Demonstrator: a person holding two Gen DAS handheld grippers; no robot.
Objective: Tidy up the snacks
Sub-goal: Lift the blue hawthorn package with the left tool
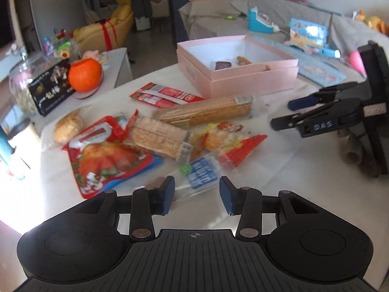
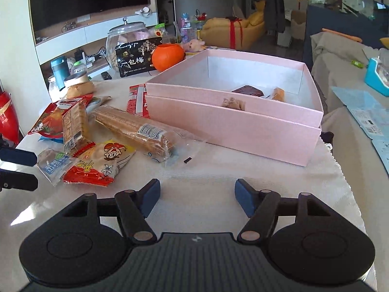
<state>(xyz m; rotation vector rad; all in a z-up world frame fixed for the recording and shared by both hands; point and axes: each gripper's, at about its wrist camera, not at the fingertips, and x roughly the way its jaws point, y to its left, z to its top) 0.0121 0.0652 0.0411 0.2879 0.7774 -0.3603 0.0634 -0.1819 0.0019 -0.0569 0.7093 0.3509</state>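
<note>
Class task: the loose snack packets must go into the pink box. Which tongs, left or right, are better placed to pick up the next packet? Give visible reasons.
Left. The left tongs hover open directly over the clear blue-labelled packet at the pile's edge. The right tongs are open over bare white cloth, nearer the pink cardboard box.

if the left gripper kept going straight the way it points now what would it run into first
Probably the clear snack packet with the blue label, lying just ahead of the open left gripper, between its fingertips' line. Beyond it sits the red and yellow cartoon snack bag. Depth is hard to judge in the fisheye view.
</note>
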